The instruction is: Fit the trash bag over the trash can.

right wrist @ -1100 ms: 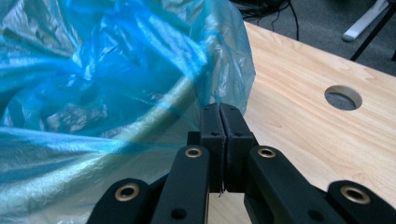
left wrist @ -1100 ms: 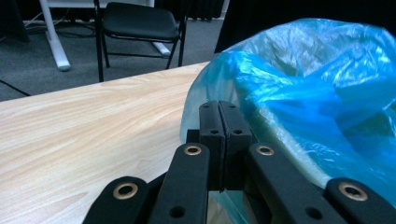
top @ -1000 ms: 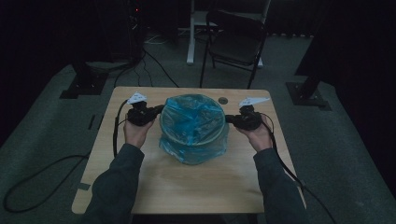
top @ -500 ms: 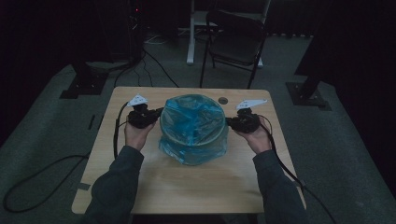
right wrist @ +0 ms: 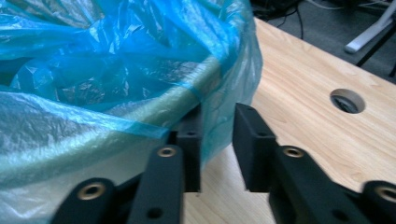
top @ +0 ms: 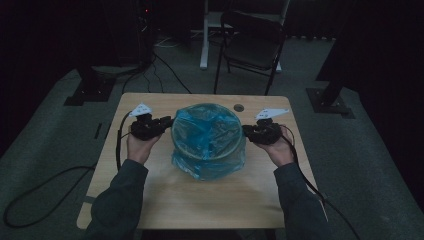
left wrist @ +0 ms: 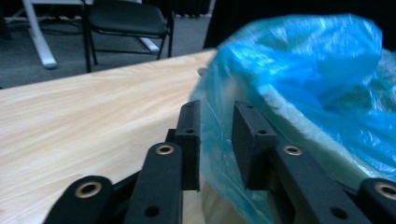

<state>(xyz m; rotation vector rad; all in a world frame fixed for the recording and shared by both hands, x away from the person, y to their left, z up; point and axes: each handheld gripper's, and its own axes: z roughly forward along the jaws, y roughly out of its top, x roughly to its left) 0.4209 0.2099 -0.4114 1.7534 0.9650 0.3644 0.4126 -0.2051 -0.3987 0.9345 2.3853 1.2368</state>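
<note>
Two tongs flank one round bin at the middle of the surface, and one blue bag lines it, draped over its rim. My left tongs and right tongs have both just been opening; each now stands parted, with a fold of bag film loose between its jaws. One chair stands beyond the far edge.

The high view is dim and grainy, its surroundings near black; both gripper views are brighter, with softly blurred foregrounds.
</note>
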